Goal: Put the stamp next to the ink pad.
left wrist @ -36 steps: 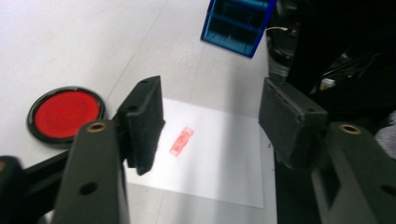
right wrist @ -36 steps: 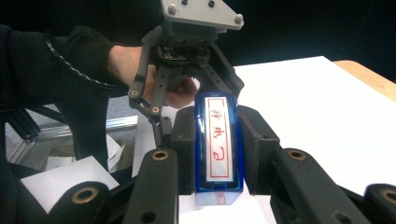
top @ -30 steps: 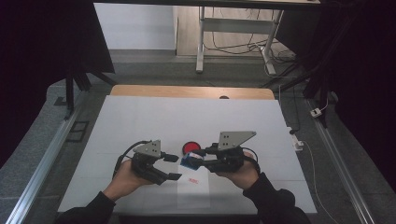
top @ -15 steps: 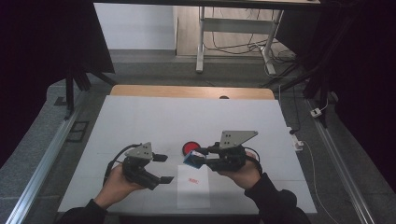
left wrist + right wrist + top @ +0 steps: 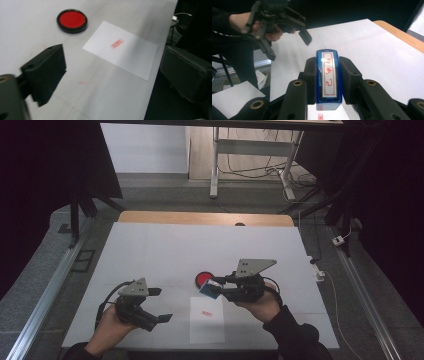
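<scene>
The right tool [image 5: 223, 289] is gripping the blue rectangular stamp [image 5: 328, 79] above the white desk [image 5: 150, 250], near the stamped white paper sheet [image 5: 207, 319]; the left tool [image 5: 160, 305], jaws just widening and empty, is hovering well apart.

Left tool [image 5: 159, 305], jaws just opening wide and empty; right tool [image 5: 220, 287] clamped shut.

The white paper sheet [image 5: 207, 320] lies on the white desk [image 5: 165, 250] near its front edge. The round red-filled black ink pad [image 5: 203, 279] sits just behind the sheet. The blue rectangular stamp [image 5: 210, 289] is above the sheet's far edge.
</scene>
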{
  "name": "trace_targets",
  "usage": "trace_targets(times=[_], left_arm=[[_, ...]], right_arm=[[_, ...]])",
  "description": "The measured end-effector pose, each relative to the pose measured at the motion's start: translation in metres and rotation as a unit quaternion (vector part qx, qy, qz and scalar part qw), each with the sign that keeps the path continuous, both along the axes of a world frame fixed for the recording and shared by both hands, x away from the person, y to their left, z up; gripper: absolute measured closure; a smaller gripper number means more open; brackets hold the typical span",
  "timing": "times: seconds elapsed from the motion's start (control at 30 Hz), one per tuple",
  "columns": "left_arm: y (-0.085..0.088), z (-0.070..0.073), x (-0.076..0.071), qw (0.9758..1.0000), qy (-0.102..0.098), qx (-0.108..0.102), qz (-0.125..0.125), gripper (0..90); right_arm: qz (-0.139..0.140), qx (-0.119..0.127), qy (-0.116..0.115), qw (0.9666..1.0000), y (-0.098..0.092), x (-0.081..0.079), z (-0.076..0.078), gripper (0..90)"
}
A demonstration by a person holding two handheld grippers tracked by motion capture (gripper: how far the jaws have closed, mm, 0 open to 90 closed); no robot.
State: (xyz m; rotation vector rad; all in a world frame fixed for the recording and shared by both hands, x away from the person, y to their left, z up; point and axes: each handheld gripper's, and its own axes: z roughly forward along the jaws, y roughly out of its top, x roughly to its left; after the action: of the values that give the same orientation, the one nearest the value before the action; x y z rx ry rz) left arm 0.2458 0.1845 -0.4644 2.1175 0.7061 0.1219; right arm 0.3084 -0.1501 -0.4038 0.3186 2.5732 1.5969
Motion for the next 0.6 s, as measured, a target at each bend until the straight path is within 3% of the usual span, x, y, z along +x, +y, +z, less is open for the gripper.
trace_targets(times=[0.37, 0.6], left_arm=[[0.017, -0.008, -0.011, 0.9989, 0.008, 0.017, 0.044, 2.5], [0.026, -0.013, -0.019, 0.9961, 0.014, 0.043, 0.076, 1.4]], right_arm=[[-0.035, -0.014, 0.009, 0.9992, -0.006, 0.008, -0.003, 69.3], [-0.056, -0.021, 0.008, 0.9982, -0.012, 0.013, -0.004, 69.3]])
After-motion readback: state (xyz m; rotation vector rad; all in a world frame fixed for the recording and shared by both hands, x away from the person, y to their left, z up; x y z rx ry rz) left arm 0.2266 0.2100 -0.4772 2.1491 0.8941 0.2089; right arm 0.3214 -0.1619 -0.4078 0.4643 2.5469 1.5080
